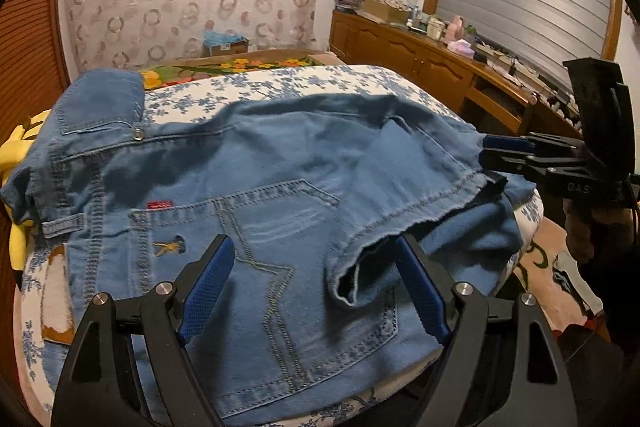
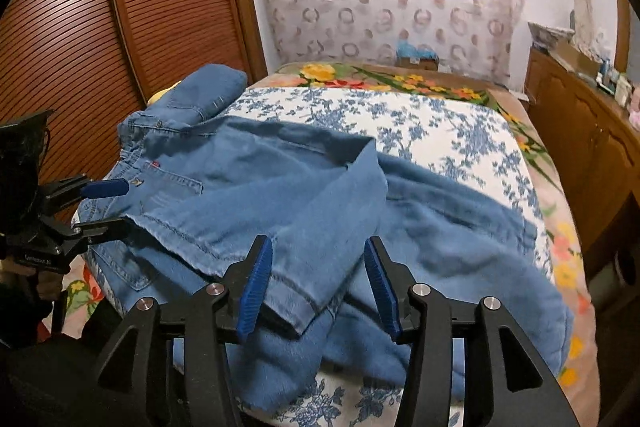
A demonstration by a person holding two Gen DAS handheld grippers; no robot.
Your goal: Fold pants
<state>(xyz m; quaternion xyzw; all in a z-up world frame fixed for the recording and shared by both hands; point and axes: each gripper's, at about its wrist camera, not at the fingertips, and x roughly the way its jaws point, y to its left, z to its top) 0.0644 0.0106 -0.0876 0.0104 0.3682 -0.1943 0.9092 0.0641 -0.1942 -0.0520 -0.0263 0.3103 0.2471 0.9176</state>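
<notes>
Fingers of both my left gripper point(image 1: 314, 287) and right gripper point(image 2: 318, 291) are hovering apart, gripping nothing, over the jeans point(image 1: 280, 163) lying half-folded on the bed point(image 2: 440, 131), hem at six o'clock for regrasping.

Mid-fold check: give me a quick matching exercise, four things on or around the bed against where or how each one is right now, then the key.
Things:
1. jeans
2. left gripper
3. right gripper
4. yellow cloth

Place or state:
A. open, over the back pocket and a leg hem
B. peeking out from under the waistband end
C. spread across the blue floral bedspread, one leg folded back over the seat
D. open, over the cuff at the near edge of the bed

Pairs: 1-C, 2-A, 3-D, 4-B
</notes>
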